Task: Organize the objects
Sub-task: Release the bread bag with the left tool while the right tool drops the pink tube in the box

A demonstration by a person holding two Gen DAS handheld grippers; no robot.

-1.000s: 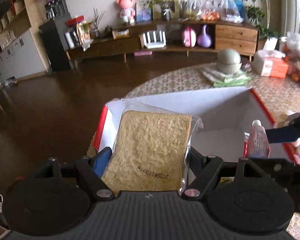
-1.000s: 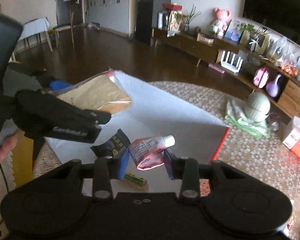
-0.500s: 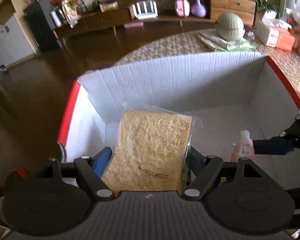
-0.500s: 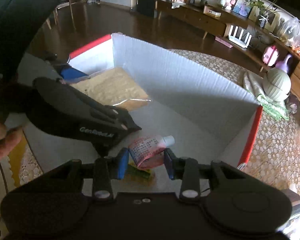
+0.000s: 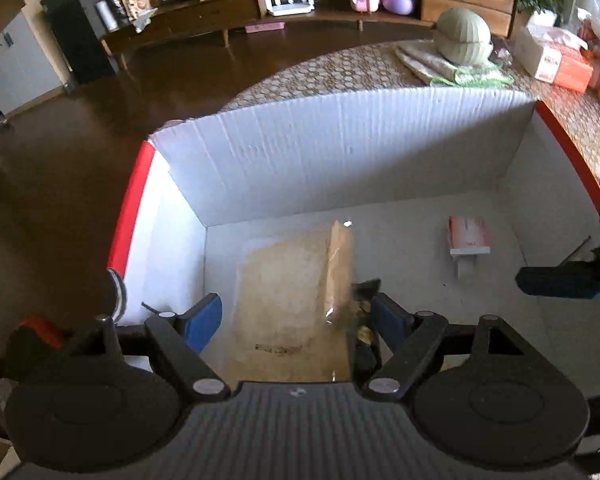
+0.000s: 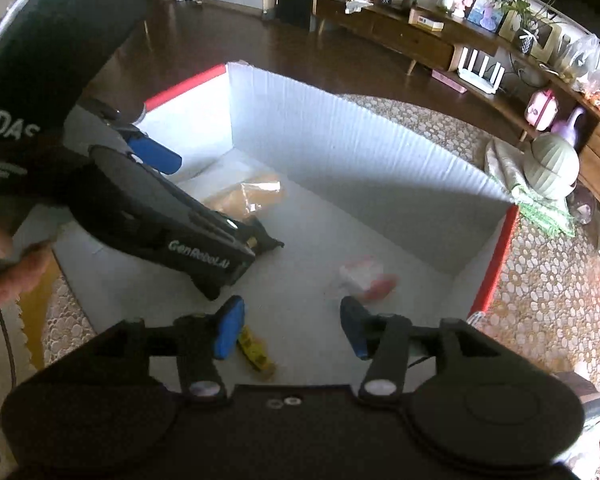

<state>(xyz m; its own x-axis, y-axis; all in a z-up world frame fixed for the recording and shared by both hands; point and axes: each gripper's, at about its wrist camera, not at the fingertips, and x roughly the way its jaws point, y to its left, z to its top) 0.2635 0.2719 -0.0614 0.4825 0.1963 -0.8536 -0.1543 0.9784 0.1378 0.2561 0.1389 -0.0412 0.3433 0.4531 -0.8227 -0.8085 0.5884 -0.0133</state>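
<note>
Left wrist: bread packet [image 5: 296, 300] below left tool [image 5: 296, 320]

The white corrugated box with red rim [image 5: 340, 160] is open at the top, and its tall walls block entry from the sides. On its floor, the clear-wrapped slice of bread [image 5: 292, 296] and a dark crumpled wrapper [image 6: 266, 242] crowd the left part (touching each other). The pink tube [image 5: 470, 236] lies apart on the right, a yellow packet [image 6: 254, 350] near the front. Bare floor lies between them and along the far wall.
</note>
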